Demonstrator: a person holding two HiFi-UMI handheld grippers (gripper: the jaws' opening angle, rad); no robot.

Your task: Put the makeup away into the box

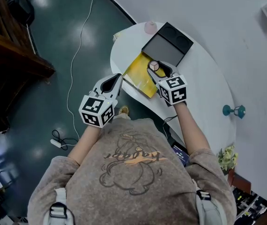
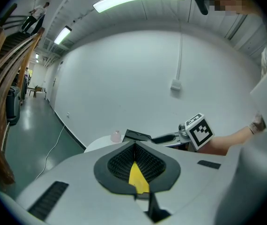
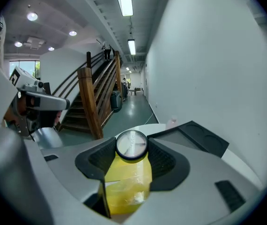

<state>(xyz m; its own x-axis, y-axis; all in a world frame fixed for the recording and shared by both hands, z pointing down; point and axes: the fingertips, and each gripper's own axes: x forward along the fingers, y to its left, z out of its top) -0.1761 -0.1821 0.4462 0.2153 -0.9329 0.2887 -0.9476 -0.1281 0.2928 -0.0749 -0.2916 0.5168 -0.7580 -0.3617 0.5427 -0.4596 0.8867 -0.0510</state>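
One round compact (image 3: 131, 145) is clamped in my right tongs (image 1: 155, 69), just short of the open black box (image 1: 164, 48). Left tongs (image 2: 136, 149) are closed and empty. Keep the compact level, lower it inside the box, then release.

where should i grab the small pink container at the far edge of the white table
Probably across the round sides of the small pink container, coming from above or its left in the head view: it stands upright, and the open black box sits close on its right.
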